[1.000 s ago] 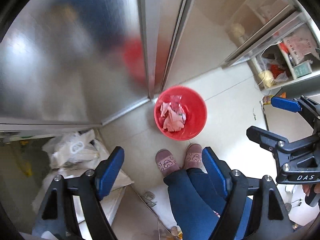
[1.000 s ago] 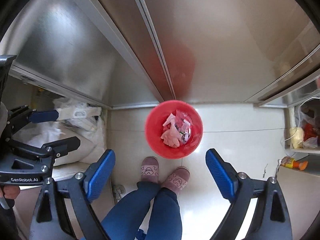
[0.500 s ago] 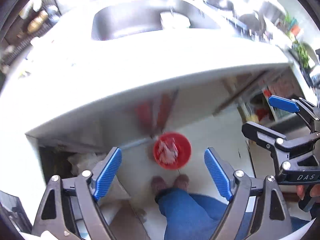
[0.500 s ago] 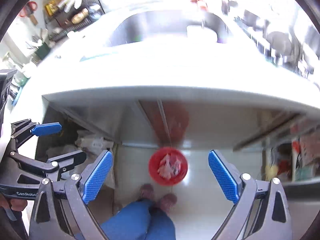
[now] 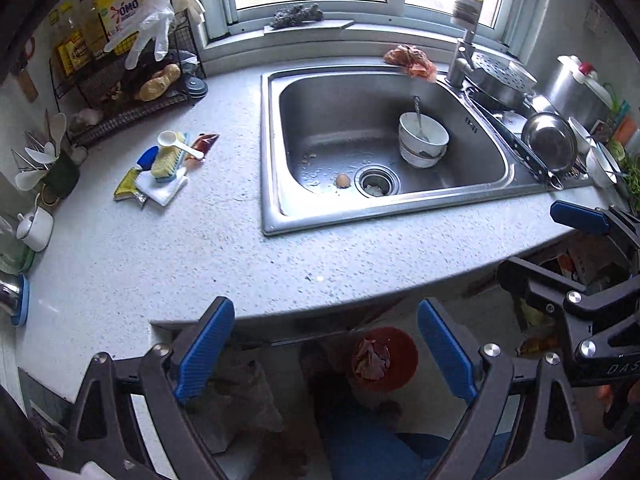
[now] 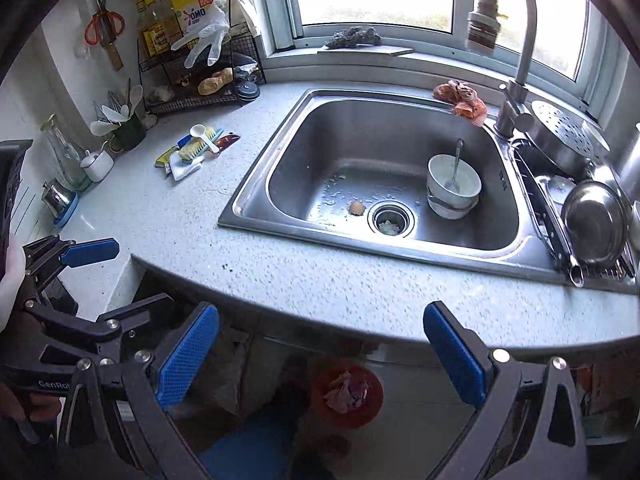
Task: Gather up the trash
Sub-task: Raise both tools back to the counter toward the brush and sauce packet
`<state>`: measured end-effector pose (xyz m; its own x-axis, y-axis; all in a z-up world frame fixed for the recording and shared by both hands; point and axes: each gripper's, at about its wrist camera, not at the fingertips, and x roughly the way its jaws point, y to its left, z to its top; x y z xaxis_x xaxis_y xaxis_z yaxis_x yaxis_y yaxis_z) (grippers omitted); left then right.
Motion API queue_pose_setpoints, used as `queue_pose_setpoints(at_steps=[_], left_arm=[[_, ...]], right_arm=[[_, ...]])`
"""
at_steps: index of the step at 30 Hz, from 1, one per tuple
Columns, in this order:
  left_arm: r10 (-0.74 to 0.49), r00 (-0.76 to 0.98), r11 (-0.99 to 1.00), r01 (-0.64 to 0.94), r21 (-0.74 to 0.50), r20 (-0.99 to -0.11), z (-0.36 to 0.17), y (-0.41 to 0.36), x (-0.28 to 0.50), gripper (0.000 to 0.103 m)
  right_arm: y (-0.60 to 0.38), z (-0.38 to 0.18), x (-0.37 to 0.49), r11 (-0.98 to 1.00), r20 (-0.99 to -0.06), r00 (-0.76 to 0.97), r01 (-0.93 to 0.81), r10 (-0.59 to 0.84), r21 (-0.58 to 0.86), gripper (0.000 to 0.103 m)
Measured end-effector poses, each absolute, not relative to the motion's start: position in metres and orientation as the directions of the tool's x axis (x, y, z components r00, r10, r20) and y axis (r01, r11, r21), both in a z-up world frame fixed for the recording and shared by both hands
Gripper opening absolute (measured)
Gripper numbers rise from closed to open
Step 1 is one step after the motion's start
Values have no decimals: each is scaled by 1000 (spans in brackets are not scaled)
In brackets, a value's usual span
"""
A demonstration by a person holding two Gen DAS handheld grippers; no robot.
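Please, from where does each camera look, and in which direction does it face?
Left wrist: on the left gripper, above the counter edge, looking steeply down at the sink; its open blue fingers and blue trousers show.
Right wrist: on the right gripper, same downward aim; its open fingers show.
Shared: the sink, the red bin below, each other's gripper.

You've got a brushed, shiny steel sink [image 5: 472, 196] set in a matt speckled stone-look countertop [image 5: 200, 264], plus a glossy red plastic bin [image 6: 347, 400] and ribbed blue gripper pads [image 6: 450, 354].
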<state>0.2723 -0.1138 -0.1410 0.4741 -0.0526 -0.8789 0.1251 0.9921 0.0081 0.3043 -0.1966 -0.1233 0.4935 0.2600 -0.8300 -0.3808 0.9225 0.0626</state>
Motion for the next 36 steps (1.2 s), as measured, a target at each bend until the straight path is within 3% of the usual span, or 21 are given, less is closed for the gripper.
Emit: queue_pose_setpoints(at_steps=[12,24,36], left_arm=[[15,456,1000,16,25,-890,-142,-6,370,93],[72,430,993,-114,25,-900,-160,104,418,93],[33,362,984,-173,-33,-932,-190,153,465,93]], right_arm=[[-91,-115,398,879,-841,462,-475,281,34,102],[6,-132,458,809,-862,410,-588,299,1,102],[58,-155,509,733,-901,309,-680,305,15,102]])
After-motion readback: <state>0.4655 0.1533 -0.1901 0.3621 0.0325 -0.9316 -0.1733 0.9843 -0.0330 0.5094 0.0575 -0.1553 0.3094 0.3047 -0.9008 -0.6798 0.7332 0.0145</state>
